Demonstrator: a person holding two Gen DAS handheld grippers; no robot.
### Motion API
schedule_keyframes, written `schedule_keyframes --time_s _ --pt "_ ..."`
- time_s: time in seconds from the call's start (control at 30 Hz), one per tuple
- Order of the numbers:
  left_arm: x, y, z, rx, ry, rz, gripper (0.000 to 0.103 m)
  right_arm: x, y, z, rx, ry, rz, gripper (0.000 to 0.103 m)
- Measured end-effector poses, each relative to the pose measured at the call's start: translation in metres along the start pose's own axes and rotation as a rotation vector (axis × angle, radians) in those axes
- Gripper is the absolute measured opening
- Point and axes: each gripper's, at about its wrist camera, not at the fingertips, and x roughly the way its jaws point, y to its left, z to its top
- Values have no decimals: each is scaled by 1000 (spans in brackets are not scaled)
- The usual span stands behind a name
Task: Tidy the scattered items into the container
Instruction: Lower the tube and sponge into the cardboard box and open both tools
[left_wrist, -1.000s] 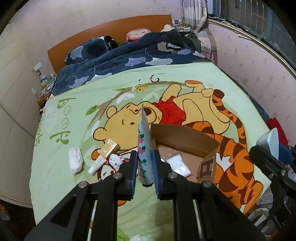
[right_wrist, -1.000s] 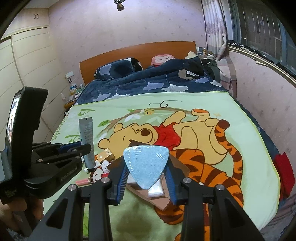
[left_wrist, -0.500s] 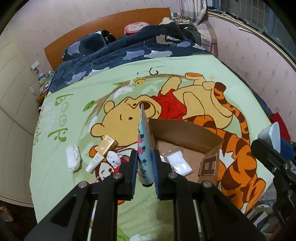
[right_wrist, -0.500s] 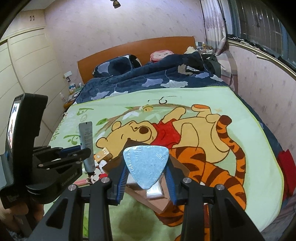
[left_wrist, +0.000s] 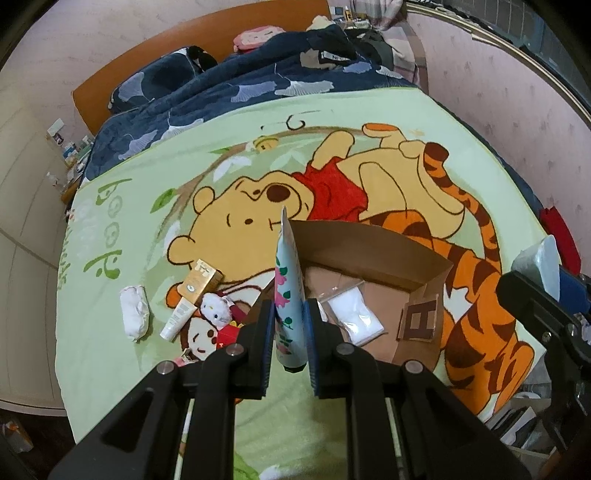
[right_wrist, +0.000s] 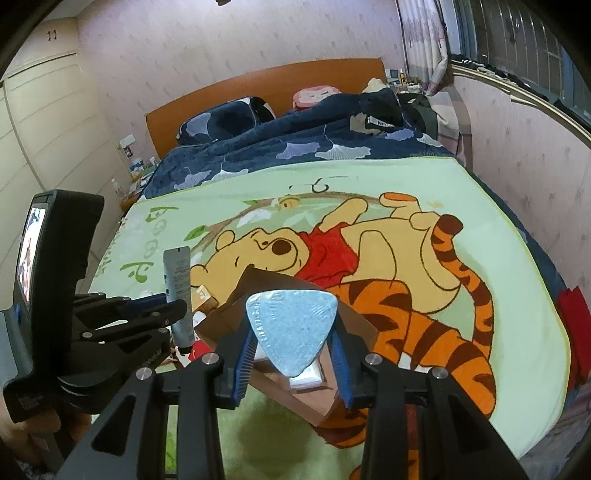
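Observation:
An open cardboard box (left_wrist: 373, 254) lies on the cartoon blanket, with a clear bag of white stuff (left_wrist: 352, 315) inside. My left gripper (left_wrist: 290, 314) is shut on a floral tube (left_wrist: 288, 280), held upright over the box's left edge. My right gripper (right_wrist: 291, 345) is shut on a light blue triangular packet (right_wrist: 291, 325) above the same box (right_wrist: 295, 387). The left gripper with its tube (right_wrist: 179, 284) shows at the left of the right wrist view. Left of the box lie a white pouch (left_wrist: 133, 312), a white tube (left_wrist: 179, 319), an orange carton (left_wrist: 199, 284) and a cat plush (left_wrist: 217, 312).
The green cartoon blanket (left_wrist: 147, 229) covers the near part of the bed. A dark blue duvet (left_wrist: 240, 88) and pillow are heaped at the headboard. A wall runs along the right side, a cupboard along the left. The right gripper (left_wrist: 543, 295) sits at the right edge.
Both grippers have sunk toward the bed and the box looks larger and nearer. The tube and the blue packet stay gripped as before.

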Motion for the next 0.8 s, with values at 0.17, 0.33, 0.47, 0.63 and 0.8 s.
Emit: schedule_keyframes --time_s 0.17,0.33,0.47,0.63,0.8 --pt "16 -2 1 18 41 -1 17 13 -1 0 10 30 -2 37" --pt "31 -4 3 36 77 -4 17 23 -3 -1 24 53 -7 37" --pt "42 -5 5 49 104 -8 16 31 -5 0 35 70 -14 37" --pt "53 -7 7 66 127 -8 17 40 -7 0 46 89 -17 37" --pt "60 -10 10 81 138 -11 17 47 -8 0 57 105 -19 37"
